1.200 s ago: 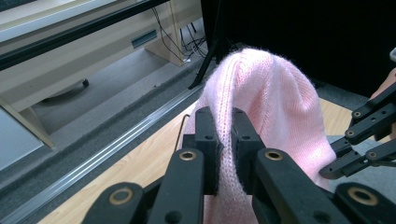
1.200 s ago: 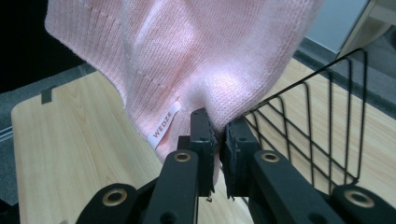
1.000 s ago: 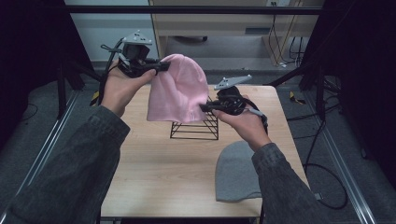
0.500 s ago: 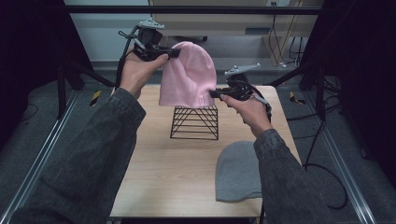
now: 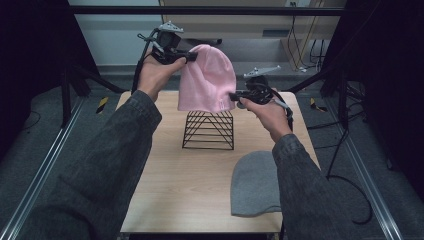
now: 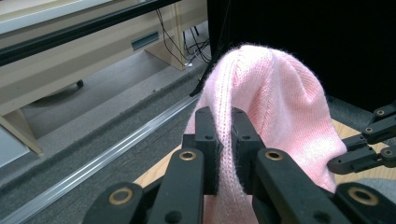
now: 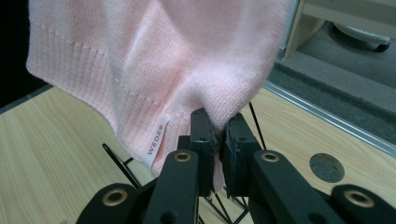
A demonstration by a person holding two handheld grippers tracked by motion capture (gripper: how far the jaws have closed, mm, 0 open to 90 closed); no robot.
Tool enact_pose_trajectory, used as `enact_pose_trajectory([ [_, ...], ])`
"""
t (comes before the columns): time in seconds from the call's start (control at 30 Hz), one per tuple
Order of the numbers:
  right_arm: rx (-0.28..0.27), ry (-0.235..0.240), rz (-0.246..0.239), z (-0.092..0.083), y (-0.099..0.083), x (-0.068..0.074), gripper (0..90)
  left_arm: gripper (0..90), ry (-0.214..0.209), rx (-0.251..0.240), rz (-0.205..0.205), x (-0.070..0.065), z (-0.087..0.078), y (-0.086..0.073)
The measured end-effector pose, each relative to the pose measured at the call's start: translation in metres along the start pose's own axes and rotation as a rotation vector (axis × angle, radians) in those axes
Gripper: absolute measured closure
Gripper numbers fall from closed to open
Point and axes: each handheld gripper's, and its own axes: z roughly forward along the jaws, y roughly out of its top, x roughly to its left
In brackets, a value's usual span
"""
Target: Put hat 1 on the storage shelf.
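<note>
Pink hat: a soft pink knitted beanie is held up in the air between both grippers, above the far middle of the table, its ribbed hem hanging just over the rack.
Left gripper: the left gripper, raised at the far left, has its black jaws pressed together on a fold near the beanie's crown.
Right gripper: the right gripper, lower and to the right, is clamped on the hem's edge, beside a small white label, which seems to read "WEDZE".
Rack: a black wire rack with triangular sides stands on the light wooden table.
Grey hat: a grey knitted beanie lies flat at the near right.
</note>
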Motion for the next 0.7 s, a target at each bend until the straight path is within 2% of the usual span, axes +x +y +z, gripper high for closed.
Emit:
enact_pose_trajectory([
  [0.37, 0.032, -0.054, -0.072, 0.008, -0.012, 0.009, 83.9, 83.9, 0.014, -0.018, 0.029, -0.006, 0.015, -0.018],
  [0.5, 0.031, -0.069, -0.083, 0.008, -0.019, 0.01, 83.8, 83.9, 0.012, -0.042, 0.024, -0.008, 0.015, -0.026],
  [0.6, 0.033, -0.077, -0.09, 0.008, -0.024, 0.01, 83.7, 83.9, 0.015, -0.048, 0.041, -0.011, 0.014, -0.031],
  [0.7, 0.03, -0.082, -0.093, 0.008, -0.026, 0.012, 83.7, 83.8, 0.015, -0.052, 0.034, -0.012, 0.013, -0.034],
])
